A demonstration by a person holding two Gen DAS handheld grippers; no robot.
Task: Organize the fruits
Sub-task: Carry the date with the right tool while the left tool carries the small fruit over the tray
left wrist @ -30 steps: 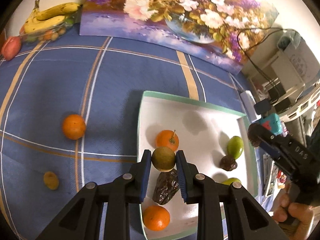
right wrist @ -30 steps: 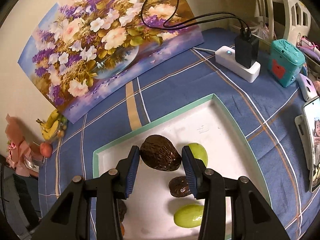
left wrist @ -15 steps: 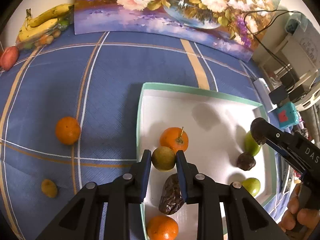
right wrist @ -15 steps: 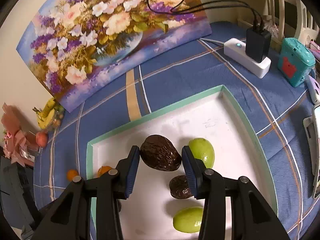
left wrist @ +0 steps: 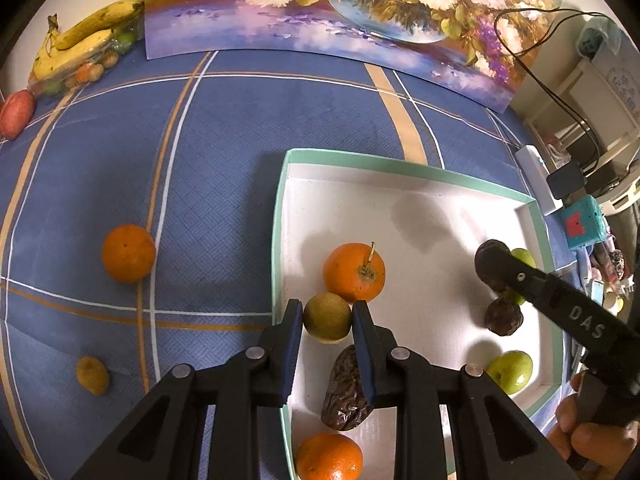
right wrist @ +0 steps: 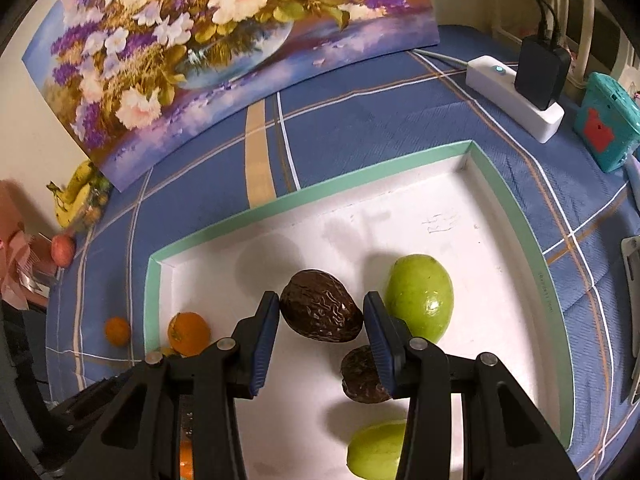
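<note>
The far half of the white tray (right wrist: 472, 168) floor lies bare — open room there. Nearer, fruit crowds in: a stemmed orange (left wrist: 354, 272), a wrinkled date (left wrist: 346, 394) and another orange (left wrist: 329, 456) by the left wall; two green fruits (right wrist: 419, 296) and a dark wrinkled fruit (right wrist: 362, 376) to the right.

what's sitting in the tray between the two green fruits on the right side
A small dark wrinkled fruit lies between the upper green fruit and the lower green fruit, seen in the left wrist view.

Woven matt tablecloth (left wrist: 224, 184); wrinkled dark fruit (right wrist: 320, 312); glossy smooth green fruit (right wrist: 420, 298)
</note>
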